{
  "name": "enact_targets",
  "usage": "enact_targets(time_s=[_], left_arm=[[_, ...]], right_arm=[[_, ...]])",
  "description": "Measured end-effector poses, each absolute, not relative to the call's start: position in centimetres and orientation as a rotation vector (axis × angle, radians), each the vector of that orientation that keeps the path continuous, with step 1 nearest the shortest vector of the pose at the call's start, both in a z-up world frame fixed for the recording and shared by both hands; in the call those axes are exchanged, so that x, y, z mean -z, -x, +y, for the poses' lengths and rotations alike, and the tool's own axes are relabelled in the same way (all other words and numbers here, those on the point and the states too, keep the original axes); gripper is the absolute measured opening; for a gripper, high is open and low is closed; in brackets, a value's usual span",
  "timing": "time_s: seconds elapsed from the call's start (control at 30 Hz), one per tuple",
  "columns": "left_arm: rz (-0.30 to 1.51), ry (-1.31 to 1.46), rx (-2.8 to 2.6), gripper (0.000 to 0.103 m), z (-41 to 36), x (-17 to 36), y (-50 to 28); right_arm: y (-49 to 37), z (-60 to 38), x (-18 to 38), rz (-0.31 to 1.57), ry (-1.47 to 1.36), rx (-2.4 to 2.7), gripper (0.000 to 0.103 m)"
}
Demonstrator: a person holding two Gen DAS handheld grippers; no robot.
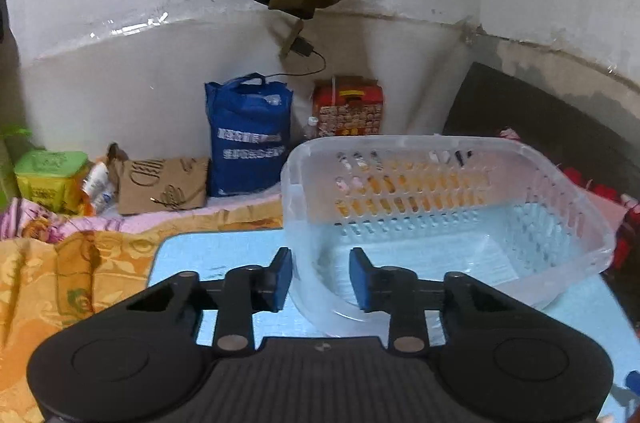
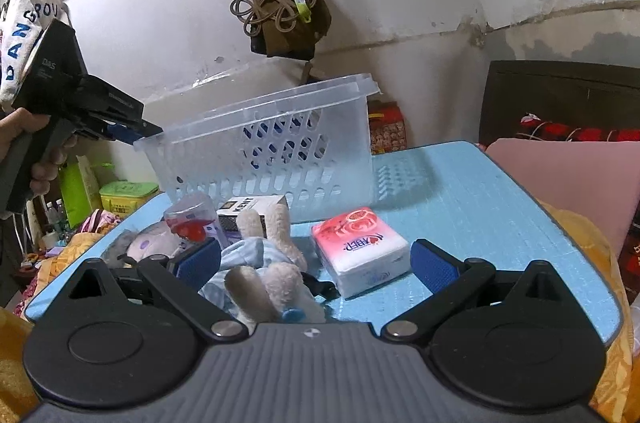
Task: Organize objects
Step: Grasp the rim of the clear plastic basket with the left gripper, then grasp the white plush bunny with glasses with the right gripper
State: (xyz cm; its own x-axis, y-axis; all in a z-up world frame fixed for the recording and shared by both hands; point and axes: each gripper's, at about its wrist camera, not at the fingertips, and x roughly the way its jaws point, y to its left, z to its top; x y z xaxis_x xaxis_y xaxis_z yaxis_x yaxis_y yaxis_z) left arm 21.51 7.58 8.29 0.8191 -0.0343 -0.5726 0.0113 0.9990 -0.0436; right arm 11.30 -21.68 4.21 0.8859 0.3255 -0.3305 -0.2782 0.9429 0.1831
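Left gripper: closed tight on near corner wall of clear slotted basket, wall pinched between the blue pads. Rest of basket ahead and to the right of the fingertips, far end down on blue mat.

Right gripper: spread wide, nothing gripped. Just beyond left pad: clear cup and KENT box. Between the pads: white plush toy toward the left, contact with left pad not determinable; pink tissue pack toward the right, clear of right pad. Further ahead, past all items: basket.
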Motion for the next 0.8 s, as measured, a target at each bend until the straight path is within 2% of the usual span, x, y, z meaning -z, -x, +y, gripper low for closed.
enact_targets(time_s=[0.17, 0.33, 0.43, 0.53, 0.8], left_arm=[[0.607, 0.031, -0.016, 0.026, 7.3, -8.3, -21.6], [0.590, -0.013, -0.042, 0.026, 6.4, -8.0, -21.3], [0.585, -0.025, -0.047, 0.027, 6.1, -8.0, -21.2], [0.585, -0.025, -0.027, 0.033, 6.3, -8.0, -21.3], [0.578, -0.027, -0.024, 0.033, 6.2, -7.8, -21.1]], right_arm=[[-11.1, -22.4, -3.8, 0.368, -0.162, -0.311, 0.103], [-10.6, -22.8, -3.4, 0.357, -0.166, -0.316, 0.103], [-10.1, -22.7, -3.4, 0.340, -0.145, -0.311, 0.103], [-9.9, -22.4, -3.4, 0.343, -0.129, -0.319, 0.103], [-9.3, -20.9, -3.1, 0.385, -0.075, -0.381, 0.103]])
